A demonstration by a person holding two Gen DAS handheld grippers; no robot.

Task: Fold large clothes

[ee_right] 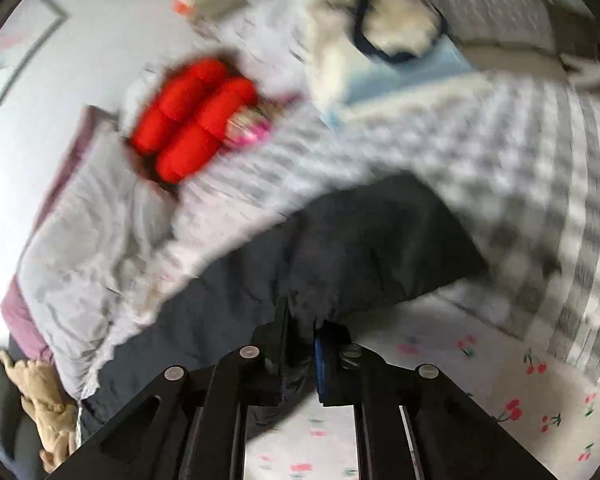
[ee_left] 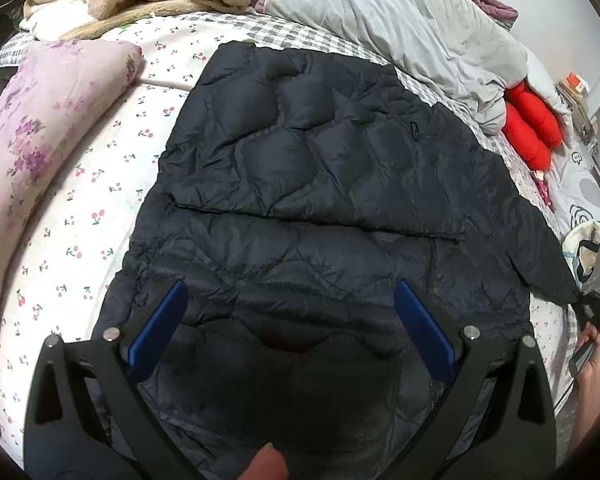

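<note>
Navy jacket (ee_left: 320, 184) spread in left view, right claw (ee_right: 300, 320) pinching sleeve (ee_right: 340, 240)

A bed (ee_left: 80, 208) fills the scene, its sheet white with small cherry prints and a grey checked band along the far side. A lilac floral pillow (ee_left: 48, 120) lies at the left. Far off, a crumpled grey duvet (ee_left: 400, 28); beyond it a pale wall (ee_right: 100, 20), perhaps with a framed picture, though blurred.
</note>
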